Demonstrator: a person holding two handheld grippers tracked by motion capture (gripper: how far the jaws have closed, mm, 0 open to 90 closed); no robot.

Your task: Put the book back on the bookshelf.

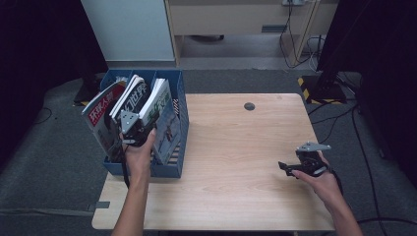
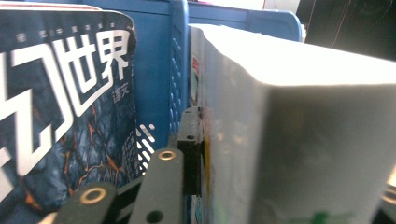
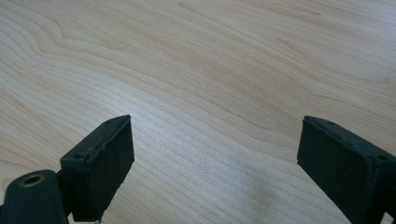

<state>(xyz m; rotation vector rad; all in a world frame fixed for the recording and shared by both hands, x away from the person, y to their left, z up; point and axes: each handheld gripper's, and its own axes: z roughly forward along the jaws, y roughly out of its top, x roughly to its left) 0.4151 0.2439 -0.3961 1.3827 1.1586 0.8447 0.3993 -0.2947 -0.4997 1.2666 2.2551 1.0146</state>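
Note:
A blue file rack [image 1: 181, 129] stands at the table's left edge with several magazines upright in it. My left gripper [image 1: 131, 127] reaches into it from the near side and is shut on a thick white-edged magazine [image 1: 161, 104] [image 2: 289, 116]. Its one visible finger [image 2: 190, 140] presses flat on that magazine's cover; the other finger is hidden behind the block of pages. A dark magazine with large white characters [image 2: 70, 93] [image 1: 136, 94] leans in the slot to the left. My right gripper [image 1: 290, 168] [image 3: 215, 158] hovers open low over the bare wooden table [image 3: 210, 70] at the right, nothing between its pads.
A red-and-white magazine [image 1: 101, 110] leans out of the rack's left slot. A dark round cable hole [image 1: 249, 106] sits near the table's far edge. Beyond the table are a pale cabinet [image 1: 130, 29], loose cables [image 1: 295, 44] and a black-yellow striped strip [image 1: 307, 86] on the floor.

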